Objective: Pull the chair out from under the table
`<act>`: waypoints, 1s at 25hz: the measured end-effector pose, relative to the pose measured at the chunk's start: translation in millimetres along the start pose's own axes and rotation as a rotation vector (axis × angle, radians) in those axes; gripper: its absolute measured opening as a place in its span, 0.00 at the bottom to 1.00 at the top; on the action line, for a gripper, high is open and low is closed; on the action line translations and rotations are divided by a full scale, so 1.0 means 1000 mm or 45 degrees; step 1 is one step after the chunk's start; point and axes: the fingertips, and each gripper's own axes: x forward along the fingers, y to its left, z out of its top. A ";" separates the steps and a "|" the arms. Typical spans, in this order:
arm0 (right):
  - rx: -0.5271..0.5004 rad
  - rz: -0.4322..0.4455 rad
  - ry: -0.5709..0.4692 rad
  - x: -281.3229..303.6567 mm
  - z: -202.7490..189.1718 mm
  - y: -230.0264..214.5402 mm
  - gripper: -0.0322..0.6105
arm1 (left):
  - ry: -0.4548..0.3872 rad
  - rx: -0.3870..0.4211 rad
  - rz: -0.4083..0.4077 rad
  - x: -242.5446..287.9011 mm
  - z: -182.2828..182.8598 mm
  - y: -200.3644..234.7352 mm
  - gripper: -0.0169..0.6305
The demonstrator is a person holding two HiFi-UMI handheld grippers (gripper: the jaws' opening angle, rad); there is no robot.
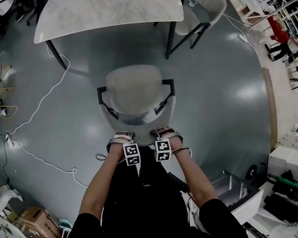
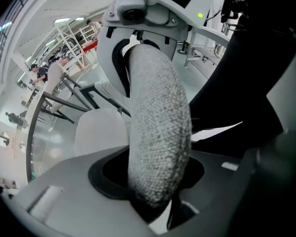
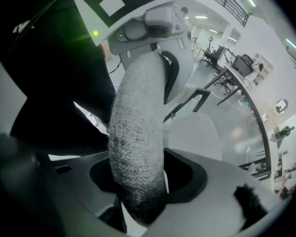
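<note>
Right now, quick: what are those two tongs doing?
Left tongs: open, astride the grey woven-fabric chair backrest.
Right tongs: open, astride the same backrest.

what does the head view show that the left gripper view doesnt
Only the head view: the person's forearms, a cardboard box on the floor, and the left gripper from outside, at the chair. Only the left gripper view: the woven back rim close up, running between its open jaws with dark gaps beside it. Both: that chair, the table and the right gripper.
</note>
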 end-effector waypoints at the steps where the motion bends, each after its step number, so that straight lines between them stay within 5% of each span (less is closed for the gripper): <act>1: 0.008 0.005 0.000 -0.004 0.001 0.000 0.36 | 0.002 -0.018 -0.008 -0.001 0.000 0.000 0.33; 6: 0.063 -0.030 -0.046 -0.049 0.012 -0.003 0.36 | -0.039 -0.105 0.027 -0.035 0.001 0.008 0.34; 11: 0.303 -0.191 -0.242 -0.122 0.036 -0.024 0.36 | -0.129 -0.224 0.110 -0.091 -0.012 0.011 0.33; 14: 0.516 -0.381 -0.457 -0.179 0.059 -0.054 0.36 | -0.253 -0.375 0.198 -0.135 -0.010 0.027 0.33; 17: 0.698 -0.587 -0.665 -0.236 0.077 -0.079 0.19 | -0.381 -0.518 0.291 -0.181 -0.003 0.046 0.32; 20: 0.870 -0.716 -0.836 -0.278 0.086 -0.093 0.14 | -0.543 -0.641 0.407 -0.230 0.010 0.069 0.28; 25: 1.167 -0.824 -1.091 -0.328 0.093 -0.100 0.09 | -0.856 -0.787 0.608 -0.306 0.024 0.089 0.04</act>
